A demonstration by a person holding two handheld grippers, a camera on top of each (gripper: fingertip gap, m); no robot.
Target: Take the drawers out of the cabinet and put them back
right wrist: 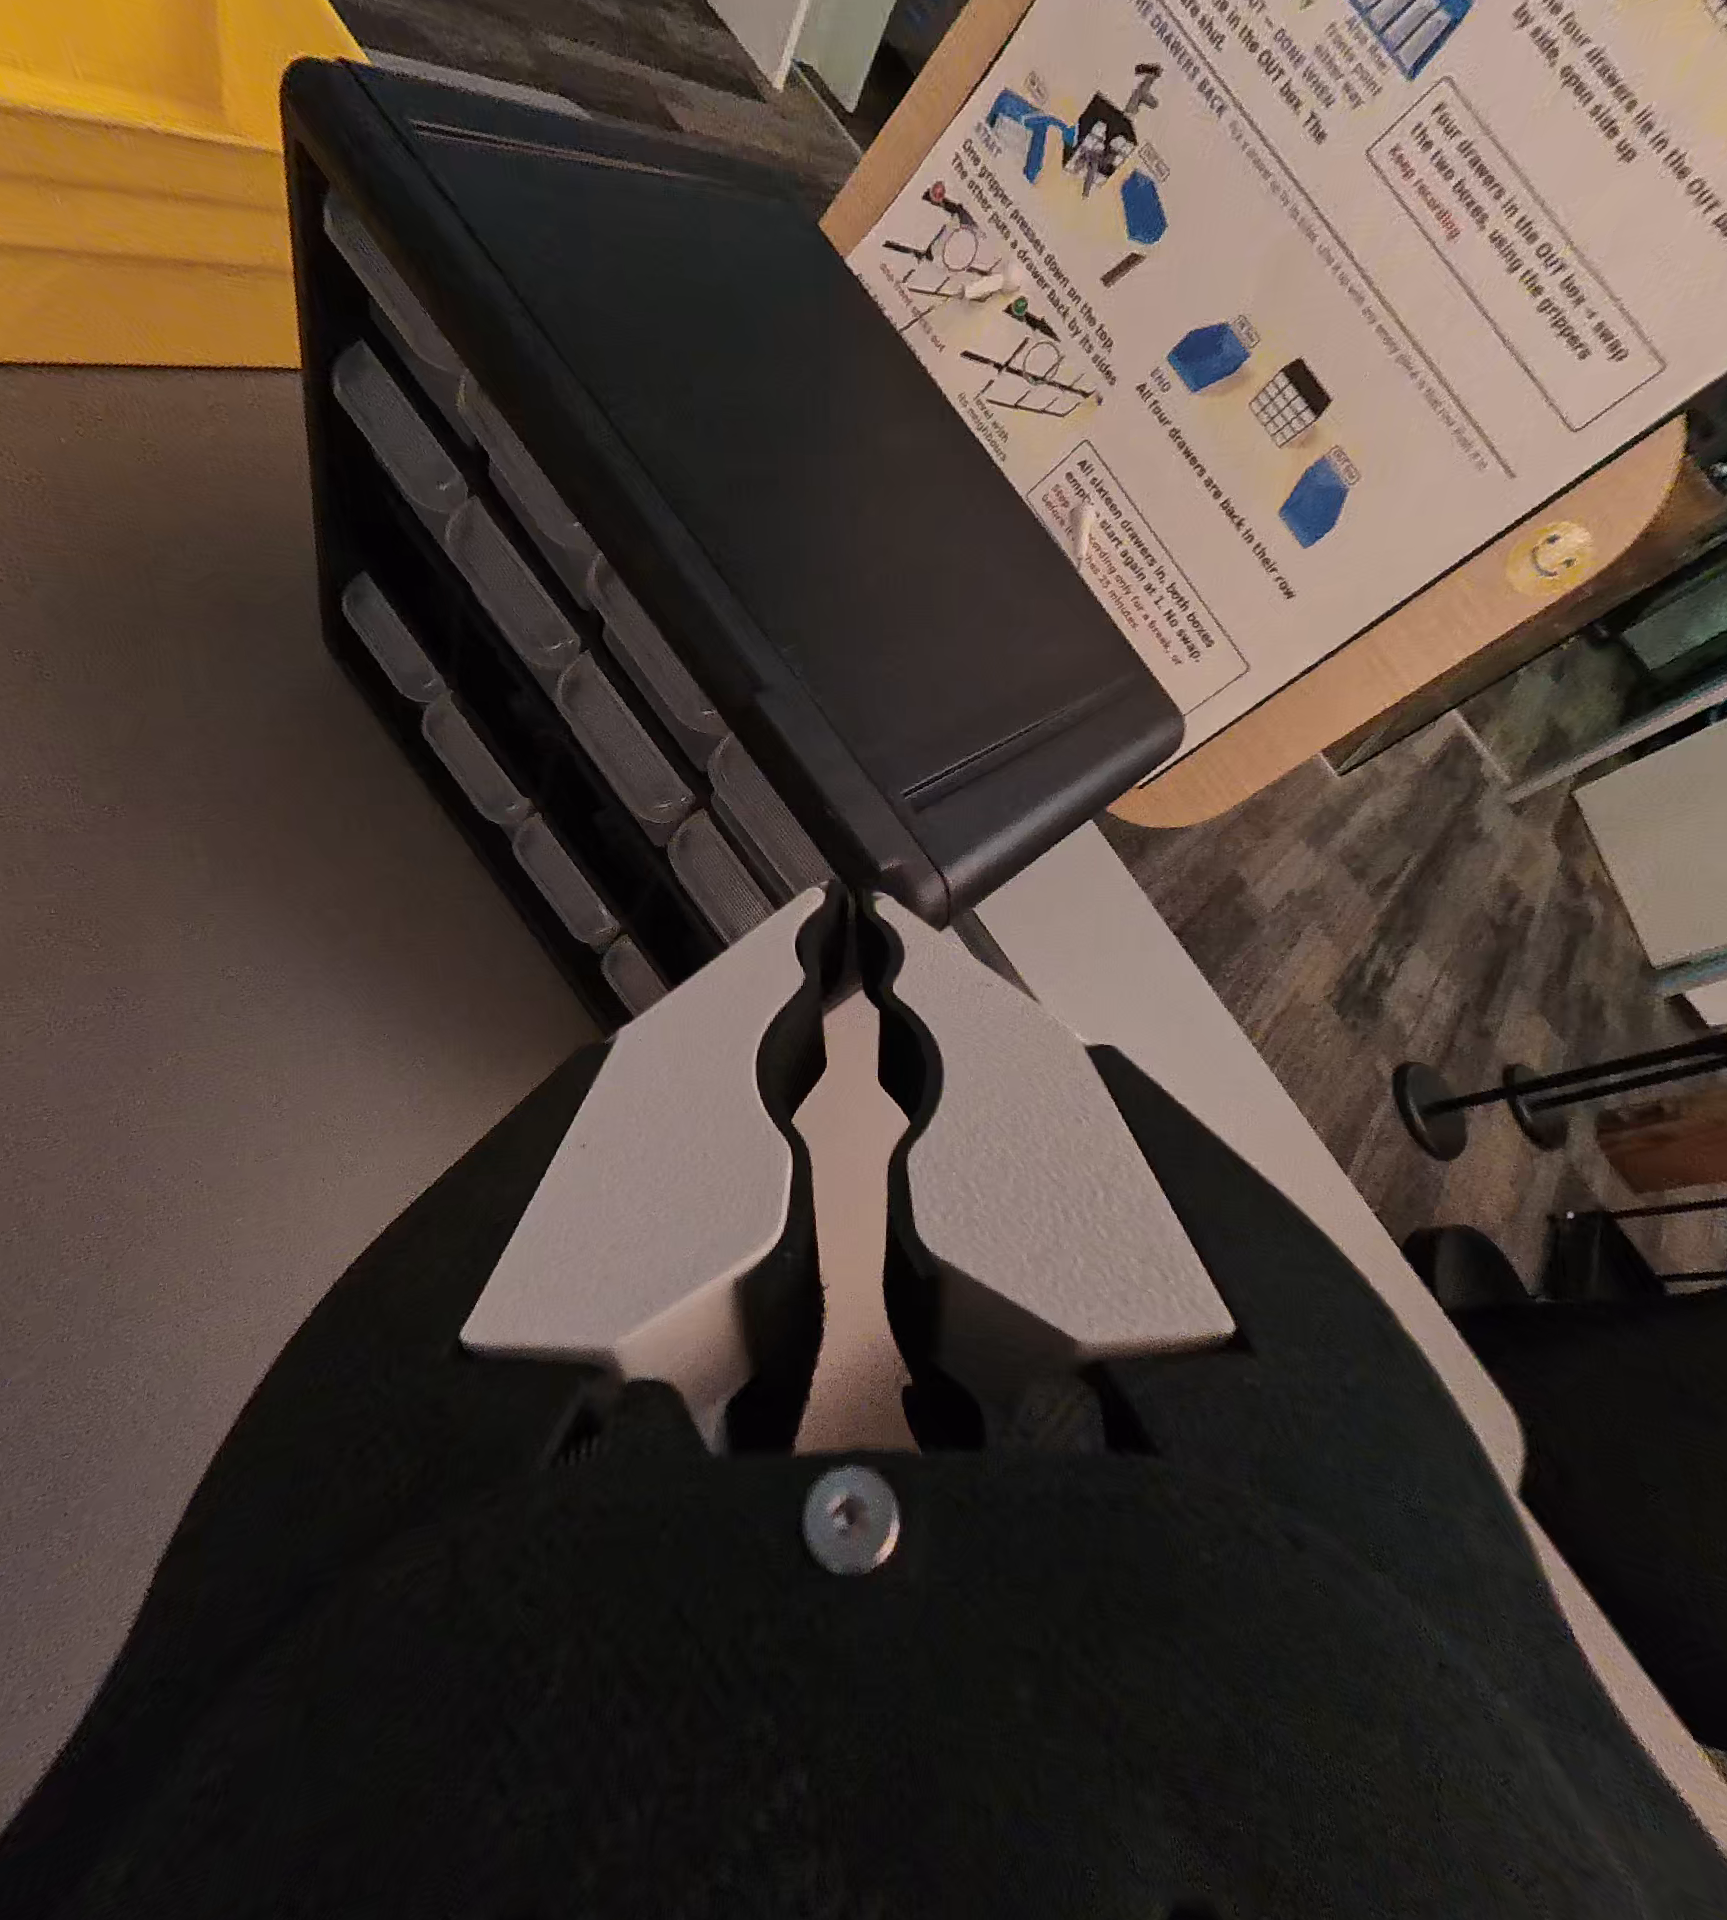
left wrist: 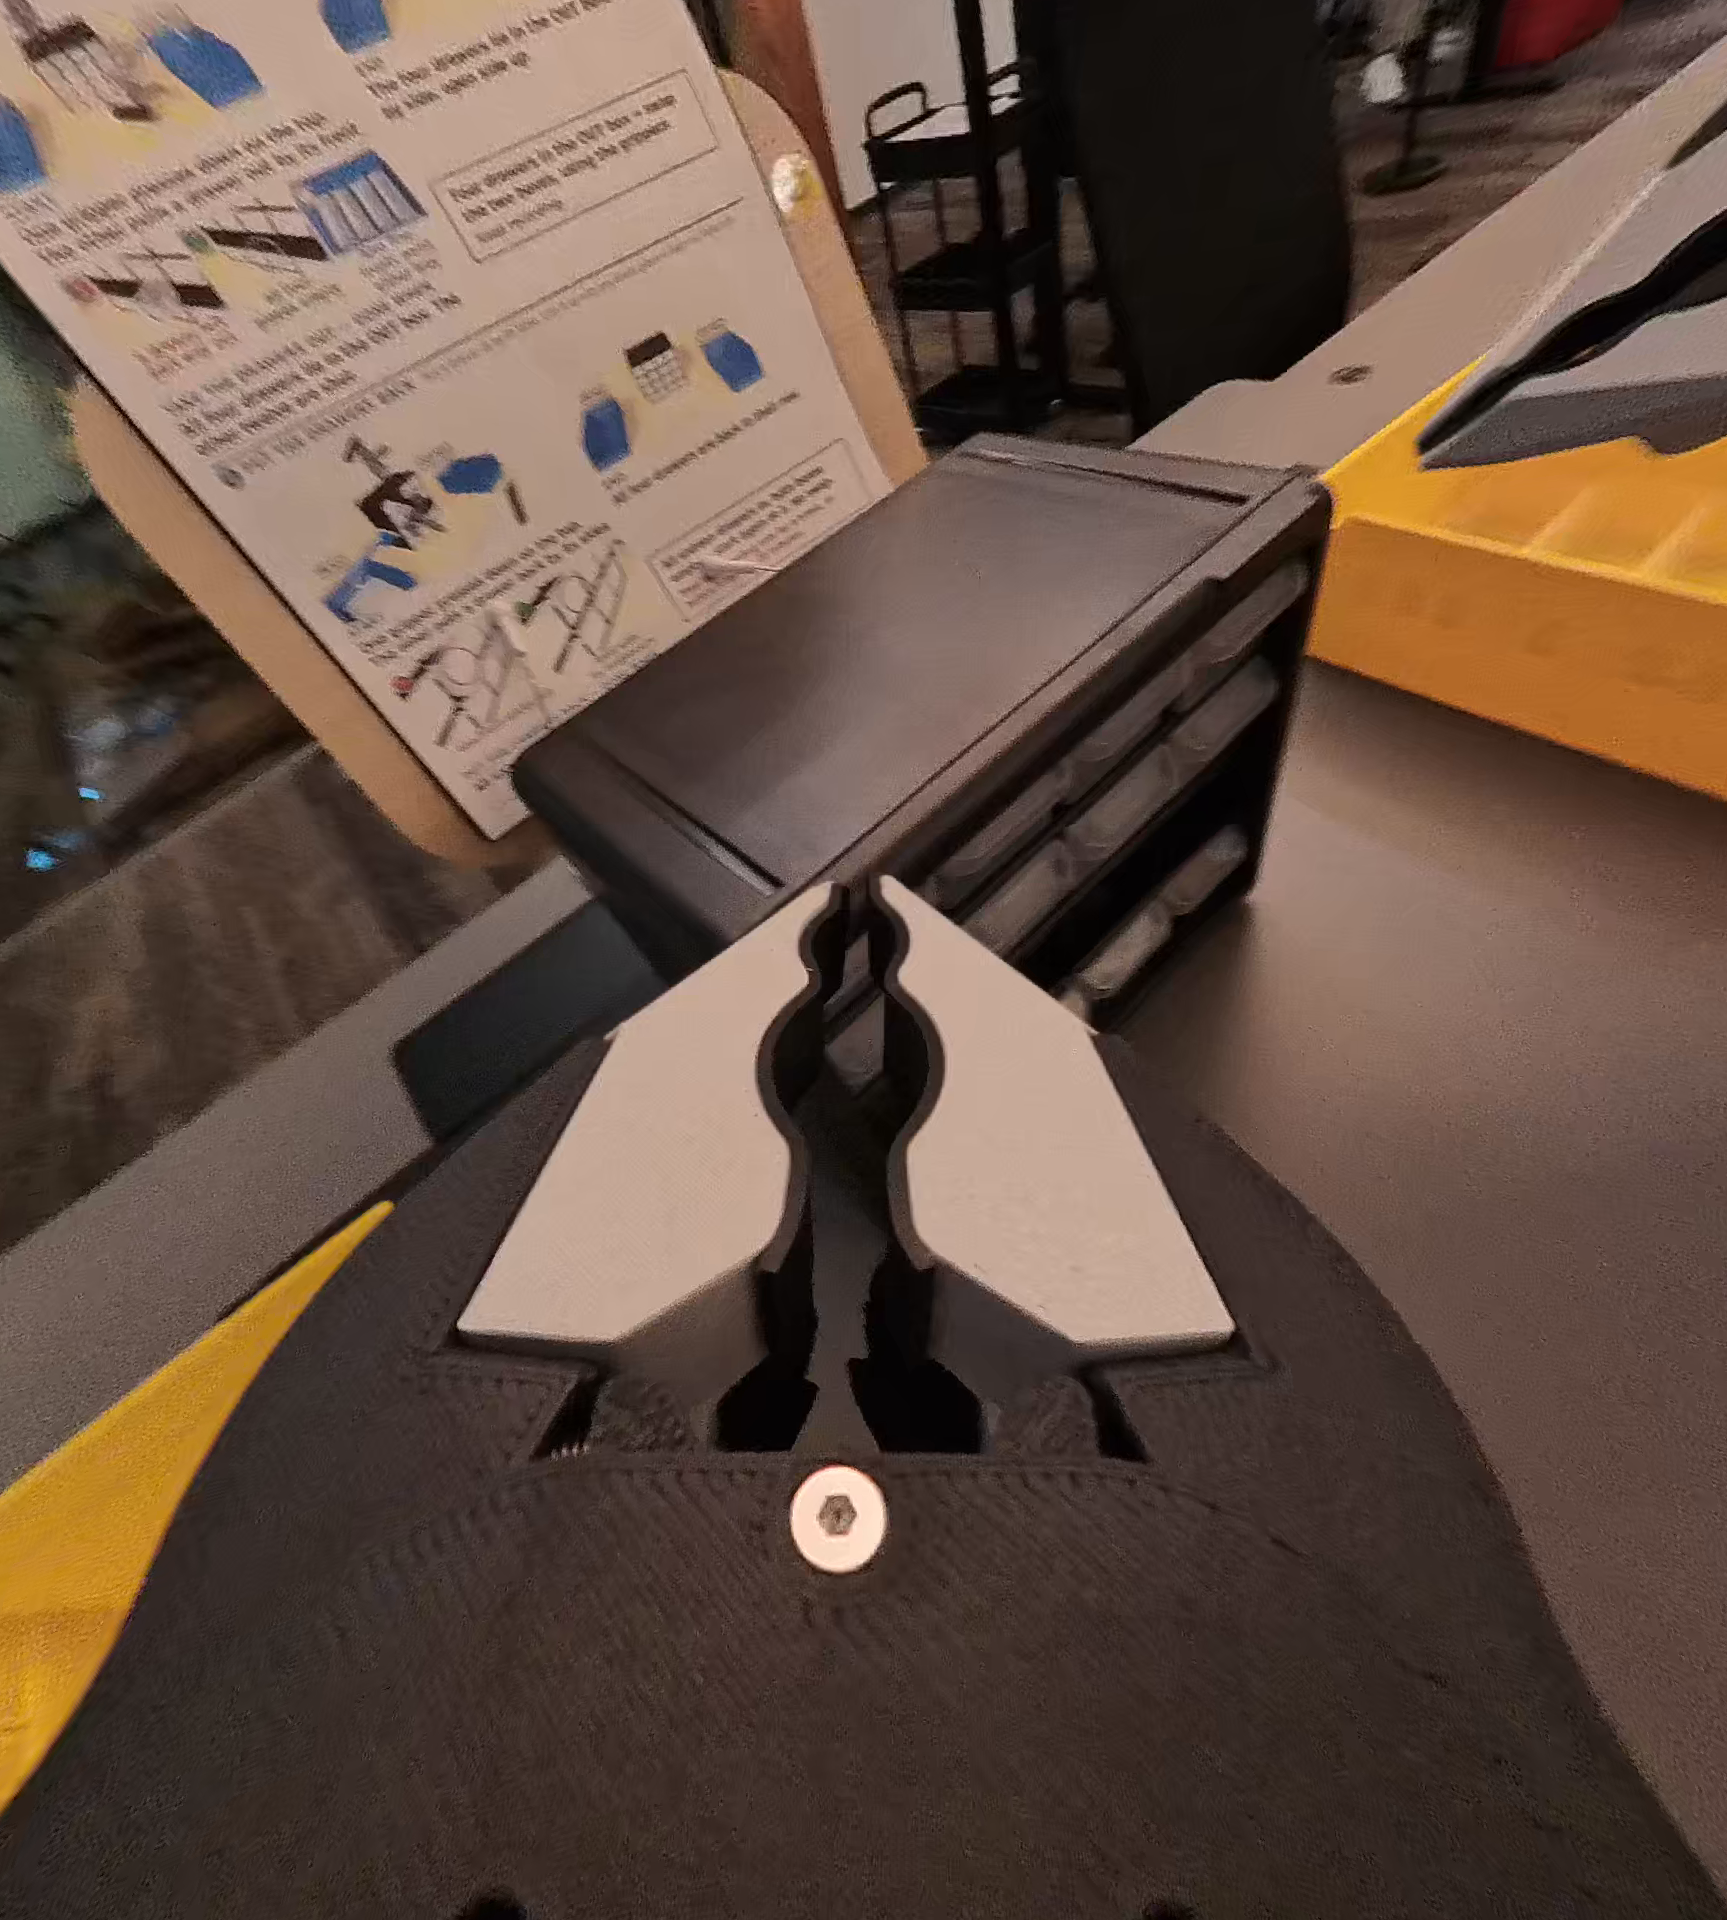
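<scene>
The black plastic cabinet (left wrist: 942,644) stands on the grey tabletop (left wrist: 1513,1039), front face toward the open work area, with its small translucent grey drawers (right wrist: 516,592) seated in rows; some lower slots look dark and may be empty, though I cannot confirm this. I hold my left gripper (left wrist: 860,899) at the cabinet's near upper corner, the tips just over its top edge and drawn together to a narrow slit, nothing between them. I judge this position suits pressing down on the top to steady the light cabinet while a drawer is drawn. My right gripper (right wrist: 852,909) sits at the opposite near corner, tips likewise nearly touching and empty, close to the end drawer fronts, which I judge to be an approach to the front rather than a grasp. Whether either tip actually touches the cabinet cannot be determined. A yellow plastic tray (left wrist: 1565,665) lies just beside the cabinet, presumably to receive removed drawers. A white illustrated instruction board (left wrist: 402,312) leans behind the cabinet, within my sight for reference. No drawer is visibly pulled forward; I assess the removal as not yet begun on the visible rows.
</scene>
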